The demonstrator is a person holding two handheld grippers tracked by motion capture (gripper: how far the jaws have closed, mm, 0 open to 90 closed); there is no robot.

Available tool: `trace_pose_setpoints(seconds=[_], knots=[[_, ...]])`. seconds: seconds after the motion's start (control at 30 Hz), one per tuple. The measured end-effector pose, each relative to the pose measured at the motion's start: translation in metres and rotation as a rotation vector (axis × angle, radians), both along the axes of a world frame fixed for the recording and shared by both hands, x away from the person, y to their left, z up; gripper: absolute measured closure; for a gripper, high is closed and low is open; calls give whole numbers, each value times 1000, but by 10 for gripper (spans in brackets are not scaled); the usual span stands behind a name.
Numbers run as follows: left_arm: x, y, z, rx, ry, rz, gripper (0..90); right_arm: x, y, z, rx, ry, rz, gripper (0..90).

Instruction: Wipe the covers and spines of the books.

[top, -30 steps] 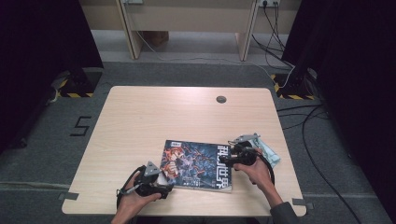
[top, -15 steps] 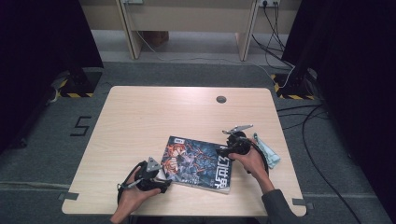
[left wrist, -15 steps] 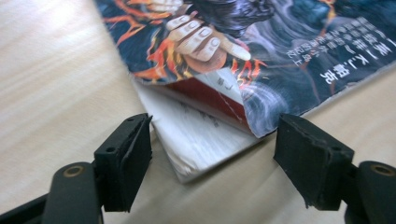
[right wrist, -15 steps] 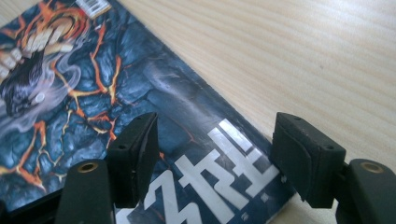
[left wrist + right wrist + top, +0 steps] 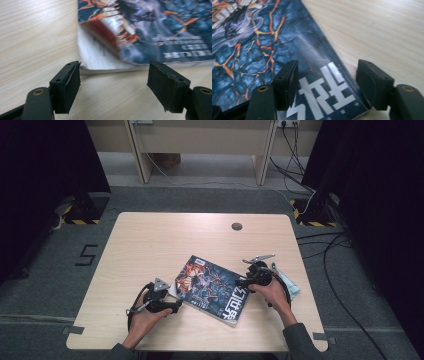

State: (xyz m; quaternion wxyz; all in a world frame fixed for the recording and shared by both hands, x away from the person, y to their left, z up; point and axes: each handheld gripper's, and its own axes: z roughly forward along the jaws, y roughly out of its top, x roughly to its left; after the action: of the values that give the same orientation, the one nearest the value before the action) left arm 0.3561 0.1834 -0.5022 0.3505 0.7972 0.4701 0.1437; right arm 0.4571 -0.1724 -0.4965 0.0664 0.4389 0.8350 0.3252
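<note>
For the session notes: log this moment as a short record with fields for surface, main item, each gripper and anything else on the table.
surface: light wooden table
main item: glossy blue and orange illustrated book, lying flat, cover corner curled up at the left gripper's end
left gripper: jaws open, facing the book's curled corner, one jaw near the page edge
right gripper: jaws open, over the book's white lettering
other: pale blue packet beside the right hand

Both forearms come in from the near edge, and each hand holds one gripper low over the surface. The left gripper [image 5: 172, 304] has its jaws apart, after they have just been closing a little. The right gripper [image 5: 240, 282] also stands with jaws apart, closing slightly too.
</note>
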Motion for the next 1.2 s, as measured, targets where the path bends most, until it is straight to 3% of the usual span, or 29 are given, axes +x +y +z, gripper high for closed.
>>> trace_pose_setpoints(seconds=[0.1,0.13,0.23,0.47,0.57,0.6,0.73,0.97,1.07,1.2], knots=[[-10,-1,1,-51,20,-9,275,-3,1,2,-19,8,3,364],[-17,-2,-2,-79,58,-27,267,-10,0,3,-23,21,3,369],[-22,-8,-4,-107,93,-48,260,-20,-2,3,-28,23,26,370],[-20,-18,-4,-140,95,-61,255,-62,-3,4,7,69,100,363],[-17,-21,-4,-163,103,-52,254,-71,-1,4,18,79,105,353],[-15,-21,-4,-161,96,-41,253,-81,4,4,22,96,144,367],[-13,-22,-5,-150,98,-25,235,-89,11,6,34,109,178,378],[-14,-26,-6,-80,54,-54,295,-68,19,4,56,58,94,376],[-14,-28,-6,-75,49,-66,328,-59,23,0,48,38,88,379],[-13,-32,-6,-69,43,-78,339,-47,30,-2,73,30,72,399]])
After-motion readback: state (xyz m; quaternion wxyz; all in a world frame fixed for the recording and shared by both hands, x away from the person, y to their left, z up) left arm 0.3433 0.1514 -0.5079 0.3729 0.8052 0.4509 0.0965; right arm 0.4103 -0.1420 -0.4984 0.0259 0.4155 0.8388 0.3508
